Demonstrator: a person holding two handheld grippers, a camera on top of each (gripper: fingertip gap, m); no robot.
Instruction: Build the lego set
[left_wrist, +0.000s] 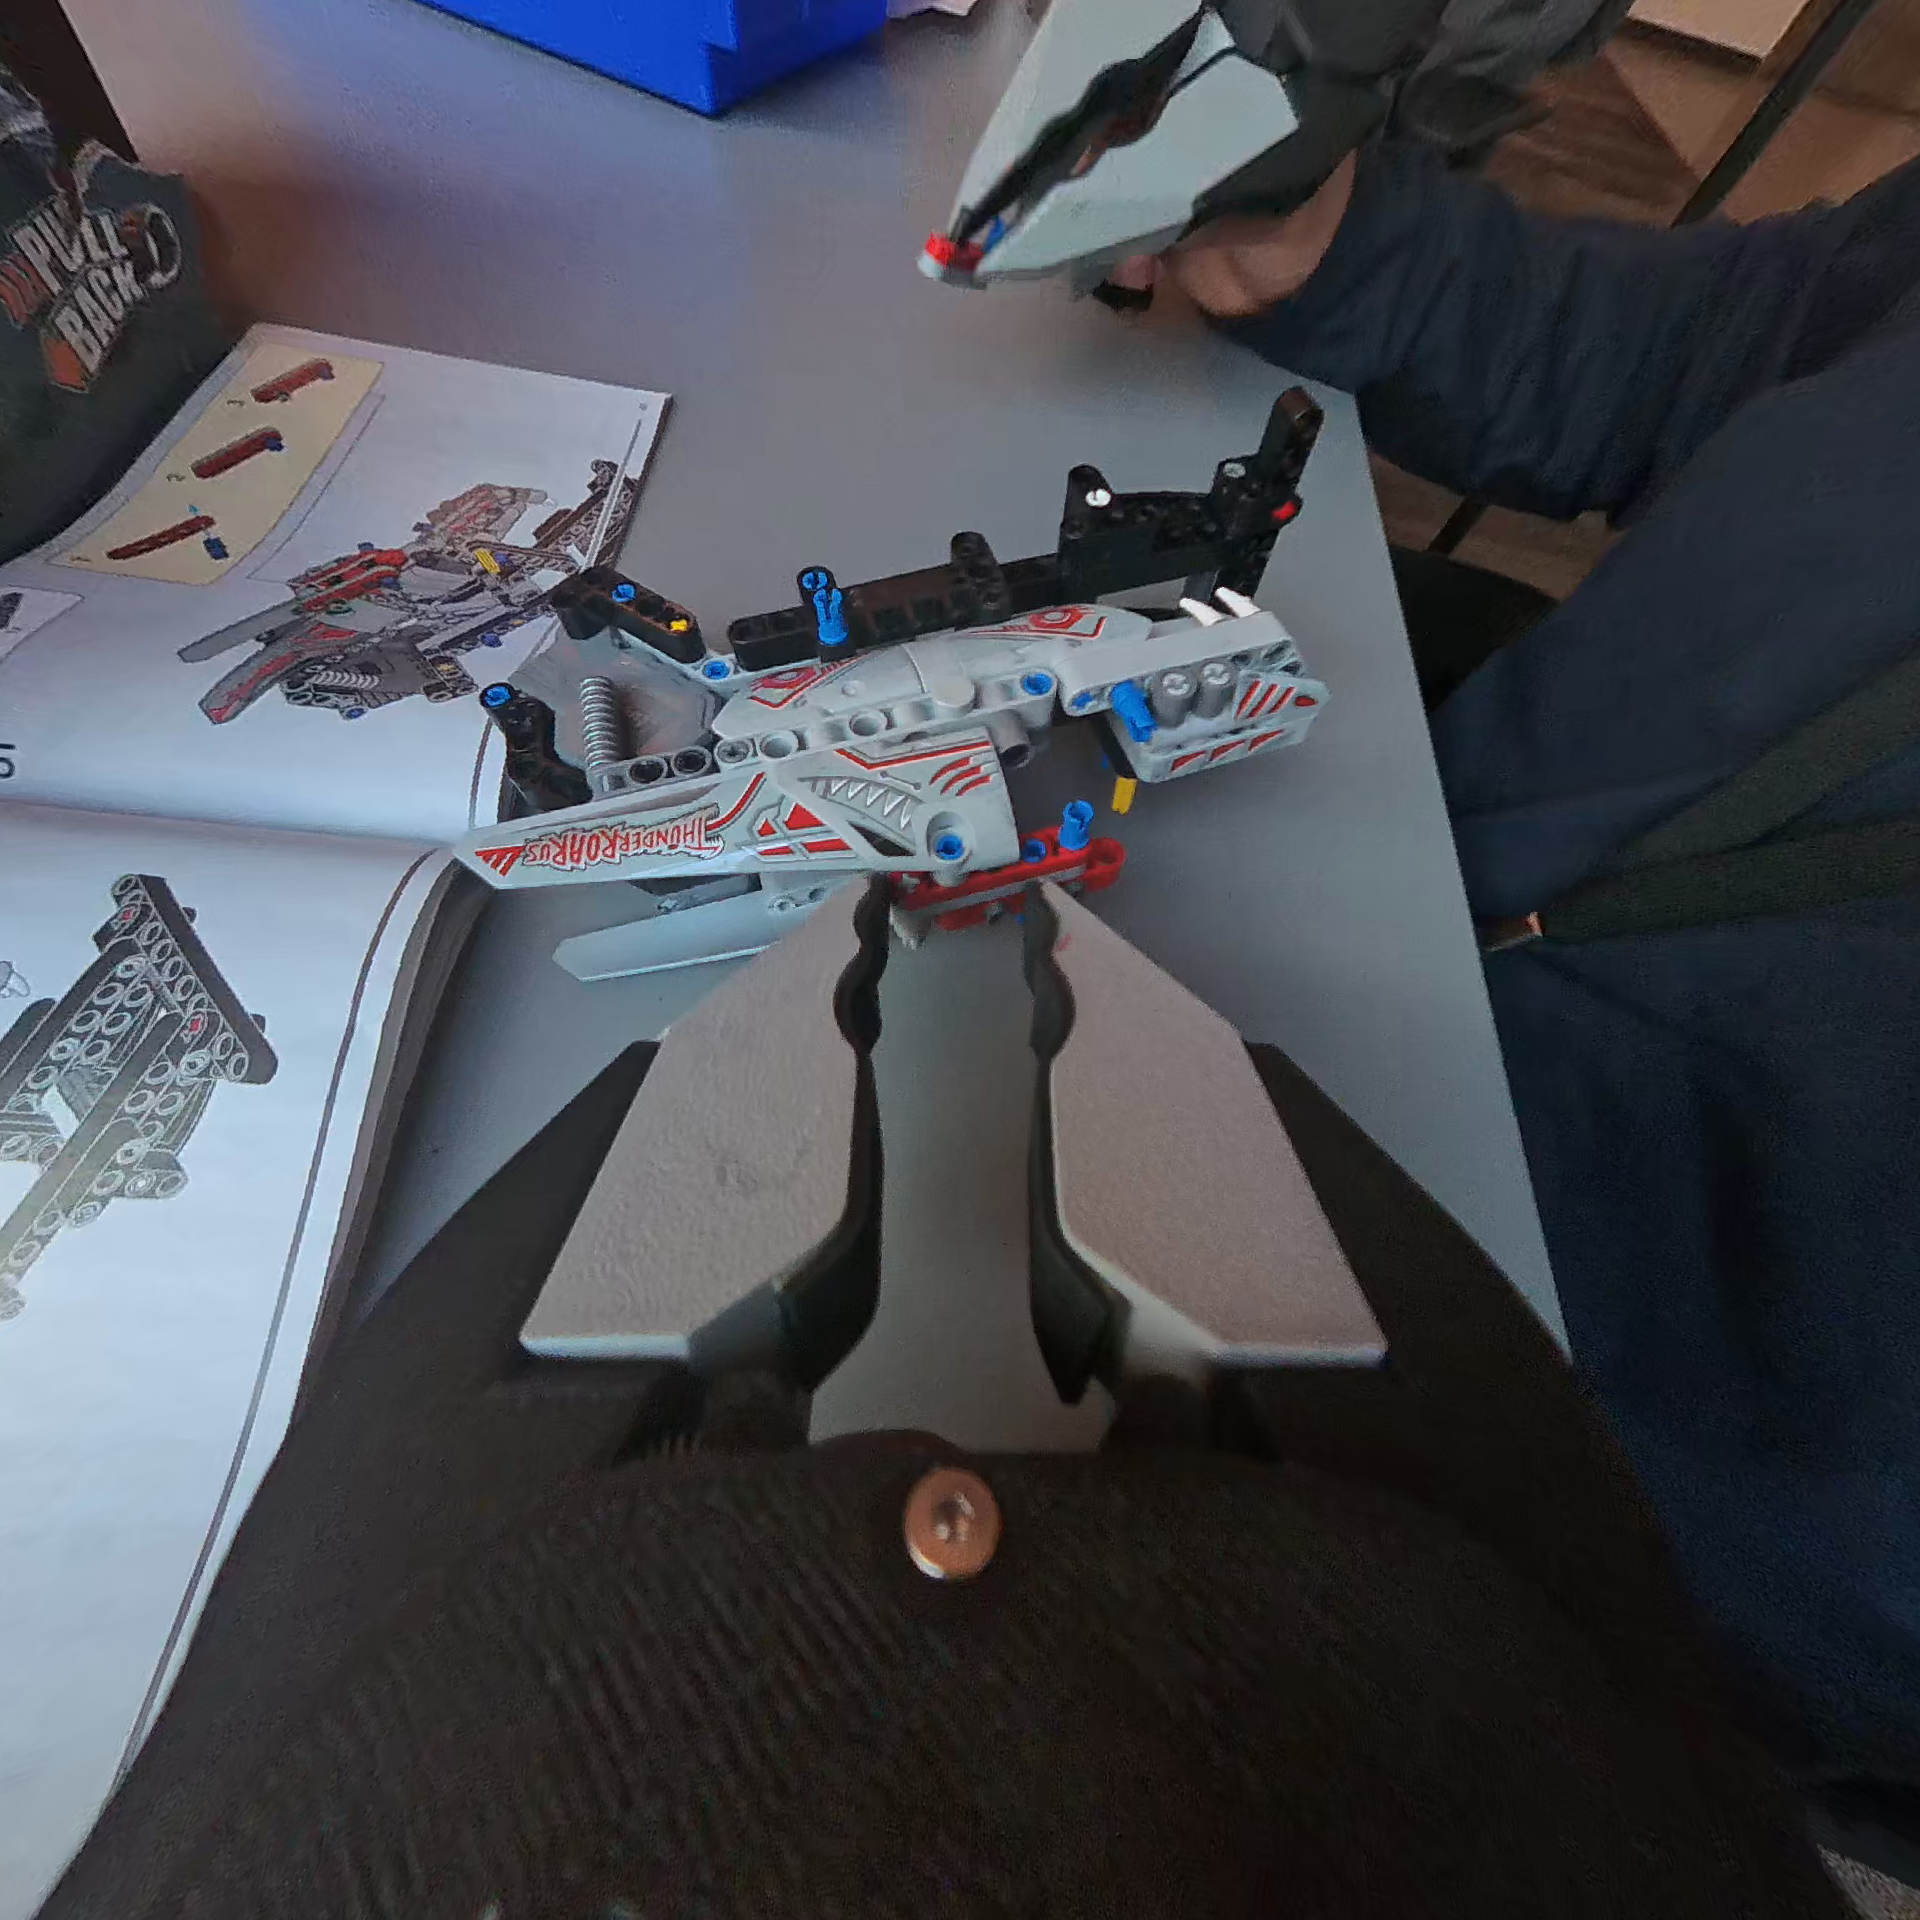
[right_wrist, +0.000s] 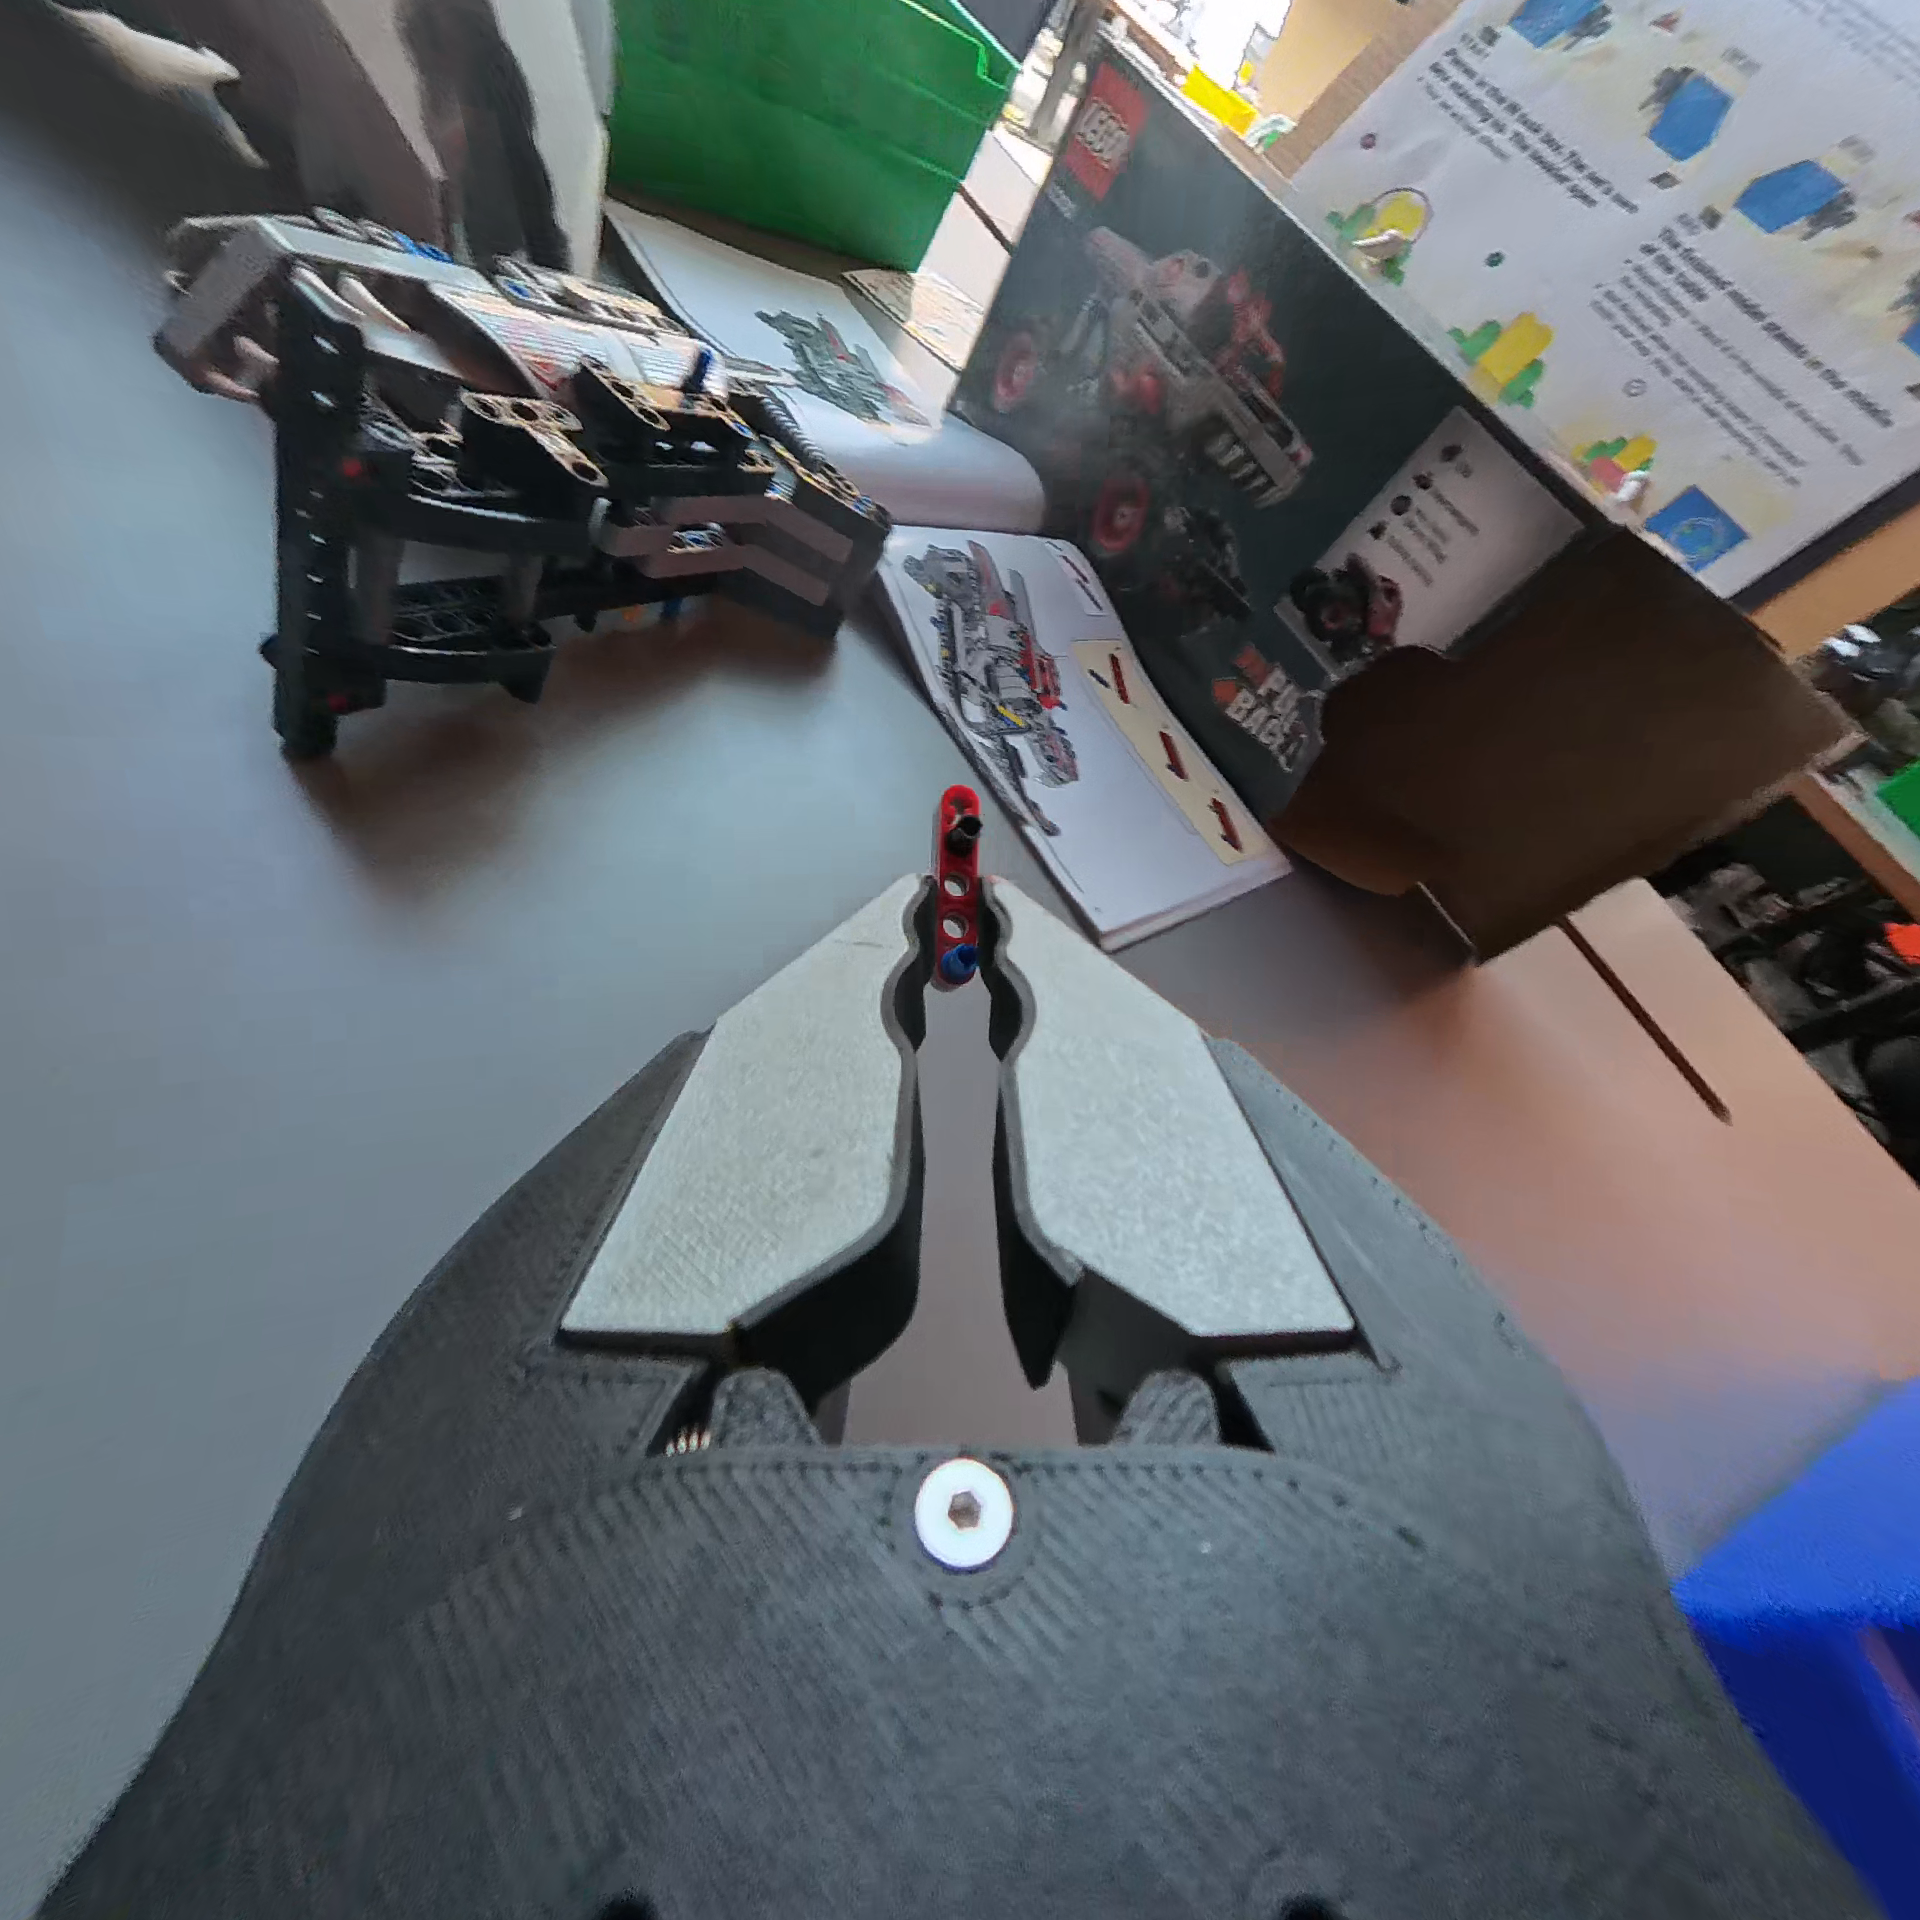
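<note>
A partly built grey, black and red Lego vehicle (left_wrist: 883, 727) lies on the grey table (left_wrist: 831, 312). My left gripper (left_wrist: 956, 920) is shut on the red beam (left_wrist: 1003, 873) on the model's near side. My right gripper (right_wrist: 956, 899) is shut on a small red beam (right_wrist: 956, 862), held upright above the table, with a black pin at its top and a blue pin at its lower end. The right gripper also shows in the left wrist view (left_wrist: 951, 255), well off beyond the model. The model shows at the far left in the right wrist view (right_wrist: 520, 468).
An open instruction booklet (left_wrist: 312, 623) lies left of the model, also in the right wrist view (right_wrist: 1039, 707). The dark Lego box (right_wrist: 1195, 416) stands behind it. Green bins (right_wrist: 810, 114) stand farther back. A blue bin (right_wrist: 1818, 1610) is at the near right. The table edge (left_wrist: 1434, 831) runs beside a person's dark sleeve. My hands' fingertips stand some 20 cm from each other.
</note>
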